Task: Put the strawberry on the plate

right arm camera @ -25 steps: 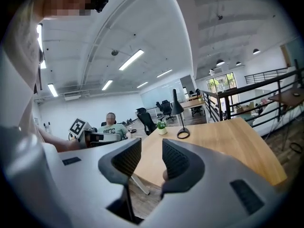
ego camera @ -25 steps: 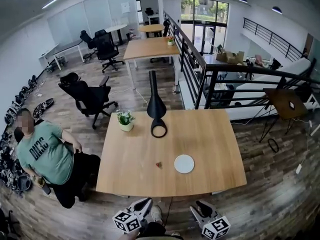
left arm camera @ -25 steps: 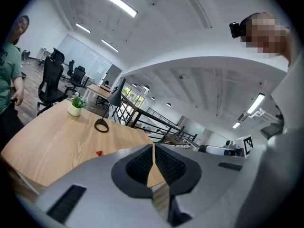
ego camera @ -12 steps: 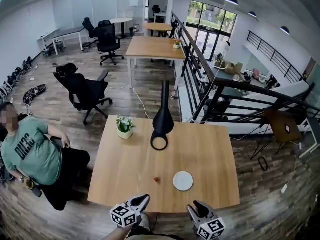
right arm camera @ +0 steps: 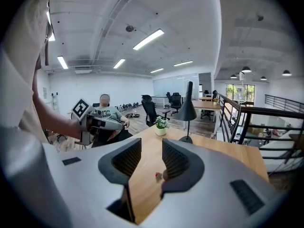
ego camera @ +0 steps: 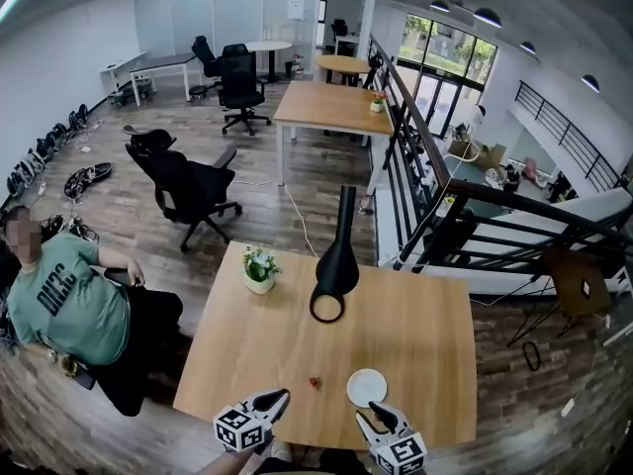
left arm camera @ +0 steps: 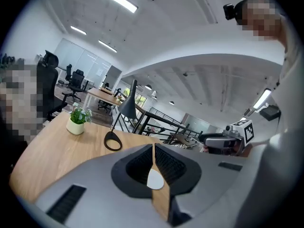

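Note:
A small red strawberry (ego camera: 315, 382) lies on the wooden table (ego camera: 415, 334) near its front edge. A round white plate (ego camera: 367, 387) sits just to its right, with nothing on it. My left gripper (ego camera: 273, 401) hovers over the front edge, left of the strawberry, with its fingertips together and nothing between them (left arm camera: 153, 148). Just in front of the plate, my right gripper (ego camera: 377, 423) is open. In the right gripper view the strawberry (right arm camera: 158, 175) shows on the table through the gap of the open jaws (right arm camera: 152, 148), still well ahead of them.
A black cone lamp (ego camera: 336, 265) with a ring base and a small potted plant (ego camera: 260, 268) stand at the table's far side. A person in a green shirt (ego camera: 69, 305) sits to the left. A black railing (ego camera: 445, 216) runs along the right.
The head view has moved forward and the table sits closer. Both grippers have come up over the table's front edge, the right one drawing in toward the plate.

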`<action>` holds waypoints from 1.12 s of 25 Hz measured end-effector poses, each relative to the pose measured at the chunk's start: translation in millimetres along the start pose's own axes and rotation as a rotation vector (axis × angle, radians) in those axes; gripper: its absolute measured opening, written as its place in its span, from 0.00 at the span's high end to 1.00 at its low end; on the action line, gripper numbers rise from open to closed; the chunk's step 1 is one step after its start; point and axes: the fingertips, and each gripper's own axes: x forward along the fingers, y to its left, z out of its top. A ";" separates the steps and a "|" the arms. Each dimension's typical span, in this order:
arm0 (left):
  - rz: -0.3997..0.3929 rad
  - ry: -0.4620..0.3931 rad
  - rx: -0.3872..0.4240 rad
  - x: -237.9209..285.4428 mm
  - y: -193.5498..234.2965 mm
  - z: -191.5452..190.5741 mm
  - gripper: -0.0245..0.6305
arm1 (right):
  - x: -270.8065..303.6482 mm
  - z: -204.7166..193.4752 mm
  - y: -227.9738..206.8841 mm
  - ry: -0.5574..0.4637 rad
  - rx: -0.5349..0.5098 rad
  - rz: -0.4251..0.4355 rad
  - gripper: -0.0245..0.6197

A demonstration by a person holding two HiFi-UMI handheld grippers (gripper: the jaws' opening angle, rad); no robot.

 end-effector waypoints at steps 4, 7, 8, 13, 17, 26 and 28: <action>0.092 -0.040 -0.013 7.4 2.7 10.4 0.96 | 21.6 -17.9 -8.2 0.072 -0.046 0.090 0.75; 0.154 -0.111 -0.028 10.5 1.8 23.6 0.96 | 44.0 -39.9 -20.8 0.103 -0.140 0.154 0.75; 0.175 -0.124 -0.031 11.3 3.2 25.0 0.96 | 53.0 -46.4 -24.4 0.106 -0.169 0.176 0.75; 0.270 -0.118 -0.034 11.1 3.8 14.5 0.96 | 86.2 -67.7 -34.8 0.175 -0.261 0.266 0.75; 0.357 -0.108 -0.050 -1.9 9.5 3.5 0.96 | 122.7 -101.3 -29.8 0.242 -0.307 0.347 0.75; 0.486 -0.097 -0.125 -19.7 12.3 -18.4 0.96 | 204.1 -179.2 -19.8 0.385 -0.398 0.436 0.75; 0.493 -0.098 -0.150 -14.3 10.7 -24.0 0.96 | 215.1 -194.8 -18.7 0.413 -0.422 0.452 0.75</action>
